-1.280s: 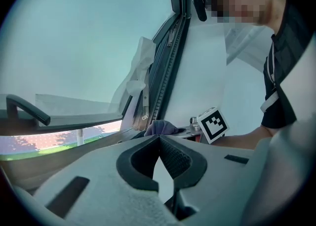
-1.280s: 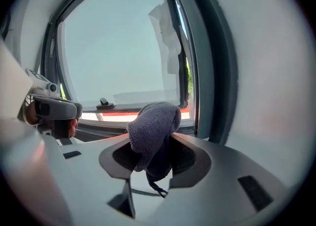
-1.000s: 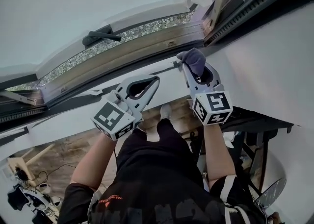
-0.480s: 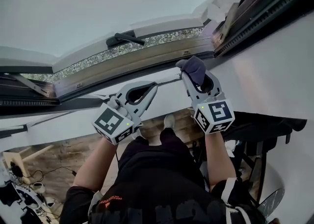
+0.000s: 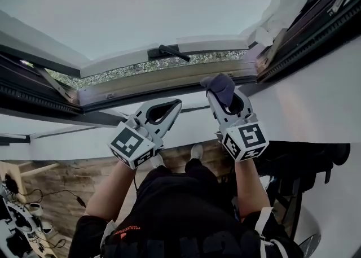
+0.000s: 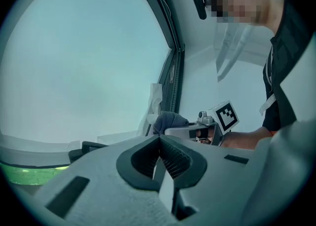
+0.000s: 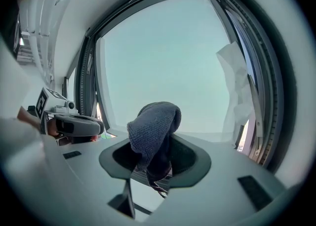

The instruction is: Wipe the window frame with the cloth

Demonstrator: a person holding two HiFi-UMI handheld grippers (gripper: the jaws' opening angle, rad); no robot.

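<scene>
Grey L claw (image 5: pixel 178 103), R claw (image 5: pixel 217 92), b&w marker cubes (image 5: pixel 131 145), black tee (image 5: pixel 186 211).

The cloth (image 5: pixel 221 84) is sitting between the right gripper's (image 5: pixel 221 100) jaws, just below the window frame (image 5: pixel 141 84). The left gripper (image 5: pixel 176 105) is hanging beside it, leftward; the handle (image 5: pixel 169 52) is lying above both.

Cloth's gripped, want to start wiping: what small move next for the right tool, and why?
Probably ease the right tool forward until the cloth presses on the window frame. The cloth is clamped in its jaws, seemingly just short of the lower rail; the left tool is shut and empty.
</scene>
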